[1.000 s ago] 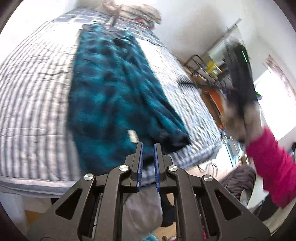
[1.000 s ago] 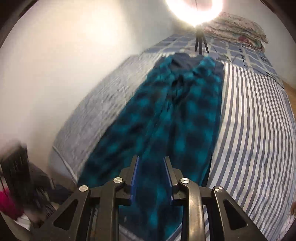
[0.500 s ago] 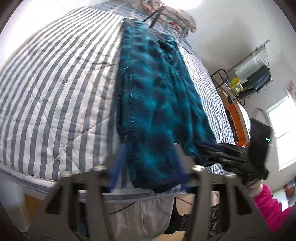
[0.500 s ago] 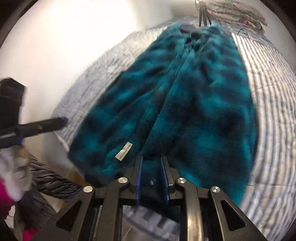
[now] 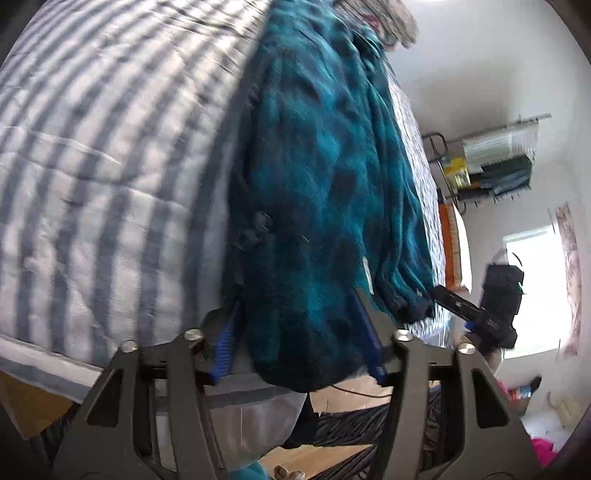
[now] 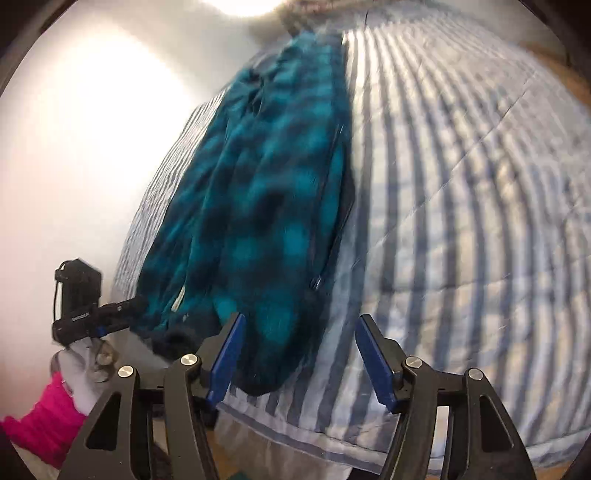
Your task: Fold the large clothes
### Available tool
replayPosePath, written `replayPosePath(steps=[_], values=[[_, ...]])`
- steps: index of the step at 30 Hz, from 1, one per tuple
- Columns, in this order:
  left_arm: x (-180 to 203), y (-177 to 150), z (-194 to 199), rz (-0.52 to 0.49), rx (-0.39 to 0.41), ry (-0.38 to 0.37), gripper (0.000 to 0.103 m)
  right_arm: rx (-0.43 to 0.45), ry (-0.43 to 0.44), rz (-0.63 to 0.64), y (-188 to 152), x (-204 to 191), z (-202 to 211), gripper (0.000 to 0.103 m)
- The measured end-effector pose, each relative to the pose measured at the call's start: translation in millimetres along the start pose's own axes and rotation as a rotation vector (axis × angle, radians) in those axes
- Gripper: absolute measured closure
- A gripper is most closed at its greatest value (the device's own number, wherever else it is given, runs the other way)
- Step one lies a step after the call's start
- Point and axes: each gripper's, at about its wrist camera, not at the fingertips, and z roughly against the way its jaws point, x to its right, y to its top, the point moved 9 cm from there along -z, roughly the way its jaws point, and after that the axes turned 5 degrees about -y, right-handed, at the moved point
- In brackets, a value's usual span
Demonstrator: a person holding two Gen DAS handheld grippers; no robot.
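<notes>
Teal and black plaid fleece trousers (image 5: 325, 177) lie lengthwise on the striped bed, legs folded together, cuffs hanging at the near edge; they also show in the right wrist view (image 6: 258, 206). My left gripper (image 5: 301, 343) is open, its jaws straddling the cuff end without closing on it. My right gripper (image 6: 299, 360) is open at the bed's edge, with the trouser cuff by its left finger (image 6: 225, 354). The other gripper shows at the right of the left wrist view (image 5: 480, 314) and at the left of the right wrist view (image 6: 85, 314).
The grey and white striped quilt (image 5: 92, 166) covers the bed (image 6: 461, 221). Pillows (image 5: 388, 18) lie at the far end. A rack with items (image 5: 491, 162) and a bright window (image 5: 532, 295) are to the right. A white wall (image 6: 74, 147) runs along the bed.
Both grippers have opened and dropped toward the trouser cuffs at the bed's near edge. The right gripper let go of the fleece it pinched half a second ago.
</notes>
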Motion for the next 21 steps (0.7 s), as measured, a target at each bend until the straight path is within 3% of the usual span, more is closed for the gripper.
replayPosePath(steps=[3,4,5,8,11,13,15,16,18,21], values=[[5.1,-3.7,-4.1,-0.056,-0.007,0.047,0.087,-0.069,0.041,-0.013,-9.5,-4.8,-20.8,0.046],[7.5,-3.3,-2.5,-0.054,-0.004,0.037,0.089,-0.059,0.051,-0.003,-8.8,-8.8,-21.1,0.052],[10.7,-2.7,0.6,-0.055,0.0,0.029,0.091,-0.082,0.099,-0.003,-10.4,-17.3,-22.7,0.078],[26.2,2.0,21.0,-0.07,0.035,-0.008,0.092,-0.043,0.131,0.003,-7.9,-33.5,-9.2,0.087],[36.2,4.6,37.2,-0.115,0.08,0.001,0.092,-0.005,0.173,-0.005,-6.0,-42.8,4.3,0.088],[31.9,0.4,29.5,-0.116,0.054,0.017,0.092,-0.02,0.118,0.031,-10.1,-40.1,-1.4,0.085],[21.7,-4.3,17.7,-0.101,0.034,0.047,0.091,-0.045,0.096,0.022,-15.4,-32.7,-9.5,0.075],[17.3,-6.0,13.9,-0.09,0.034,0.056,0.09,-0.063,0.092,0.01,-18.5,-28.7,-14.4,0.064],[11.4,-9.7,8.8,-0.065,0.036,0.059,0.075,-0.073,0.091,0.007,-18.8,-22.3,-17.7,0.057],[6.6,-19.5,4.5,-0.066,0.035,0.07,0.07,-0.099,0.141,-0.018,-23.1,-22.1,-23.5,0.055]])
